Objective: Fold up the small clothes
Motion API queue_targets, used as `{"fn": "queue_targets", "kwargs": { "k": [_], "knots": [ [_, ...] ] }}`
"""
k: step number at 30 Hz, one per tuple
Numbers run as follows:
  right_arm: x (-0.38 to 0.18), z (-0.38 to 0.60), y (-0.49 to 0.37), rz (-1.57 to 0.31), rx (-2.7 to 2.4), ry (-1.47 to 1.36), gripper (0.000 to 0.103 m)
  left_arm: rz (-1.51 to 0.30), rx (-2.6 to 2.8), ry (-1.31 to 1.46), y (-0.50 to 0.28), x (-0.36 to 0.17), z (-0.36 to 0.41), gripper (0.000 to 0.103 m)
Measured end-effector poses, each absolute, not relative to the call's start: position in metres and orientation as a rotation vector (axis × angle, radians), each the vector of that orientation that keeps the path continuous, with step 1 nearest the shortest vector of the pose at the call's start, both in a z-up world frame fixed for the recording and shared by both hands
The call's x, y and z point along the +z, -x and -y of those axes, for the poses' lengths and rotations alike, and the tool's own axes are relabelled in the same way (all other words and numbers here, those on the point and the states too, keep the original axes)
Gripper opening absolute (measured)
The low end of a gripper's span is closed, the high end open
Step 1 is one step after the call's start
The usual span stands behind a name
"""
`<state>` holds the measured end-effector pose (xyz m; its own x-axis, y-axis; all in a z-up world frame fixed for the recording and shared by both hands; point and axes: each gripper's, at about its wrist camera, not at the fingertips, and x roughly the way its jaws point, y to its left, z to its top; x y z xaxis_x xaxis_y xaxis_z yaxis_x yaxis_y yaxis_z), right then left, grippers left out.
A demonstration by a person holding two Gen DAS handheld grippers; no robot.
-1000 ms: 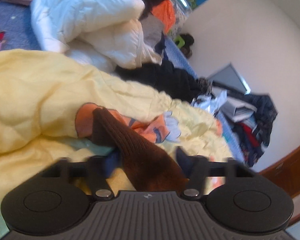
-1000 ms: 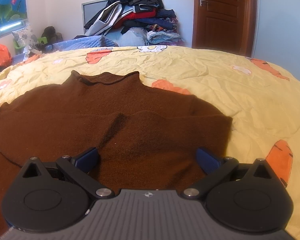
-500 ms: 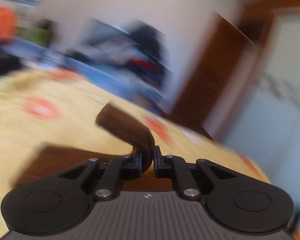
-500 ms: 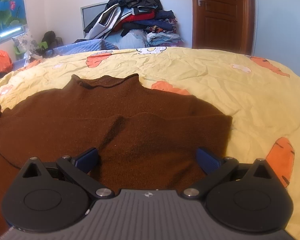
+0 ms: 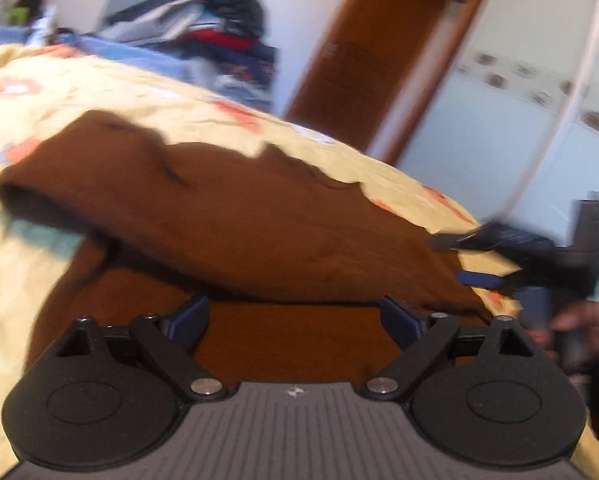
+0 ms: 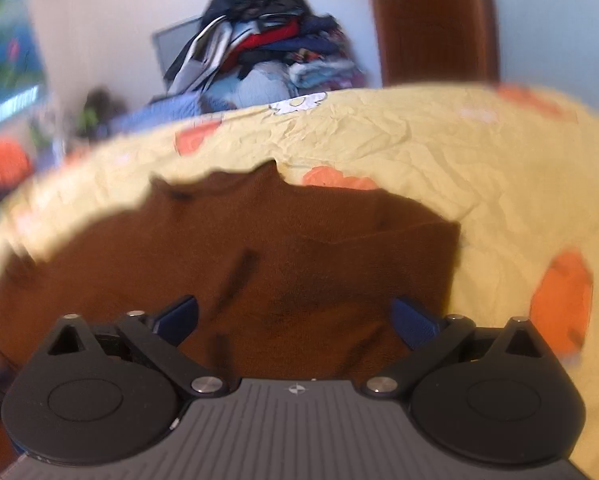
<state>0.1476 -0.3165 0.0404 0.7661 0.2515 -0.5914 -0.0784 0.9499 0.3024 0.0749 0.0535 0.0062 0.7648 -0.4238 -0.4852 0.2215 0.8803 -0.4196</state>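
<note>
A brown sweater [image 5: 259,216] lies flat on the yellow bed cover [image 5: 99,92]. One sleeve [image 5: 111,184] is folded across its body, with the cuff at the left. My left gripper [image 5: 295,316] hangs just over the sweater's near part, its jaws opening wide. Only loose cloth lies below them and the blue pads [image 5: 191,316] press on nothing. In the right wrist view the same sweater [image 6: 299,248] fills the middle, and my right gripper [image 6: 295,314] stands open above it. The left wrist view shows the right gripper [image 5: 499,260] at the sweater's right edge, held by a hand [image 5: 579,320].
A tall pile of clothes [image 6: 267,32] stands against the far wall beyond the bed. A brown wooden door [image 5: 379,60] is to its right, with a pale wardrobe panel [image 5: 519,100] beside it. Orange prints [image 6: 559,300] dot the bed cover.
My left gripper swung across the bed with the brown sleeve pinched in it, laid the sleeve over the sweater's body and let go, its jaws spreading wide. The right gripper stayed put, tilting slightly.
</note>
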Motion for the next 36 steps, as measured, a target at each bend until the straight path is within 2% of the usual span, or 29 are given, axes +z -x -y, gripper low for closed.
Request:
{"fn": "queue_targets", "kwargs": {
  "k": [4,8,10,11,12,14,17,21,24,26,31,36],
  "knots": [
    [0.051,0.309,-0.151,-0.796,0.412,-0.533,0.096,-0.600,-0.358,0.336,-0.076,0.008,-0.049,0.094],
    [0.039,0.286,-0.172,-0.949,0.465,-0.521,0.071,-0.597,-0.358,0.340,-0.076,0.008,-0.049,0.094],
    [0.037,0.277,-0.176,-0.955,0.471,-0.492,0.069,-0.595,-0.356,0.347,-0.074,0.008,-0.049,0.094],
    [0.037,0.274,-0.178,-0.956,0.471,-0.486,0.063,-0.594,-0.356,0.350,-0.074,0.008,-0.050,0.094],
    [0.037,0.270,-0.180,-0.964,0.469,-0.477,0.044,-0.594,-0.356,0.351,-0.074,0.007,-0.050,0.094],
    [0.034,0.263,-0.185,-0.998,0.465,-0.449,0.014,-0.591,-0.351,0.356,-0.072,0.008,-0.050,0.094],
    [0.043,0.263,-0.181,-0.978,0.485,-0.425,0.013,-0.522,-0.326,0.362,-0.059,0.020,-0.058,0.094],
    [0.096,0.288,-0.170,-0.826,0.578,-0.505,0.012,-0.370,-0.297,0.386,-0.038,0.054,-0.093,0.094],
    [0.126,0.328,-0.169,-0.736,0.531,-0.500,0.012,-0.322,-0.221,0.438,-0.049,0.071,-0.129,0.101],
    [0.121,0.358,-0.176,-0.750,0.441,-0.503,0.012,-0.345,-0.175,0.507,-0.066,0.071,-0.152,0.101],
    [0.067,0.390,-0.189,-0.874,0.275,-0.484,0.012,-0.543,-0.149,0.699,-0.123,0.044,-0.180,0.100],
    [0.053,0.392,-0.183,-0.876,0.279,-0.508,0.012,-0.672,-0.182,0.787,-0.159,0.021,-0.171,0.100]
  ]
}}
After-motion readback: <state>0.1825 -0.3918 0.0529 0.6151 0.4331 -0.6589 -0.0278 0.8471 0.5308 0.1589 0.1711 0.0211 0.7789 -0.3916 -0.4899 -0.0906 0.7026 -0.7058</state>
